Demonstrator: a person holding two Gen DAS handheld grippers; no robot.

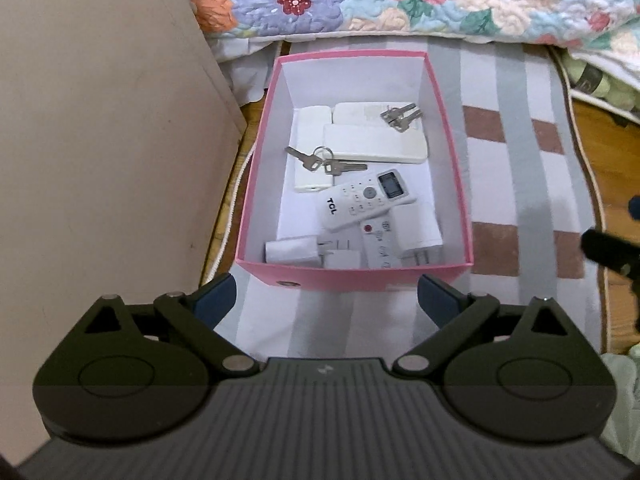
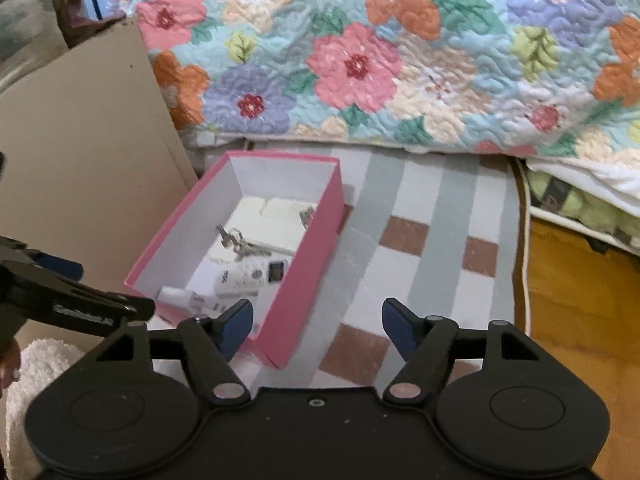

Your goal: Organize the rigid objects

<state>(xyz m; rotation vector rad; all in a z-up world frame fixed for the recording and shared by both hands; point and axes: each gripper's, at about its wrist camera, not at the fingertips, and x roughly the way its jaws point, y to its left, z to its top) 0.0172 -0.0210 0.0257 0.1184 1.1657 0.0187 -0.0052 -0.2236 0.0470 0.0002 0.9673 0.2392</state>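
Hovering spread and empty, left hand-held gripper point(image 1: 326, 300) and right hand-held gripper point(image 2: 318, 326) face pink box point(image 1: 352, 278).

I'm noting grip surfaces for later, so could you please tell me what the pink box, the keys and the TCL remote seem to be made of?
Pink box: probably matte cardboard, with thin straight walls and a white inside.
Keys: metal, silvery with a dull shine, on a ring.
TCL remote: smooth white plastic, likely hard, with a small dark screen.
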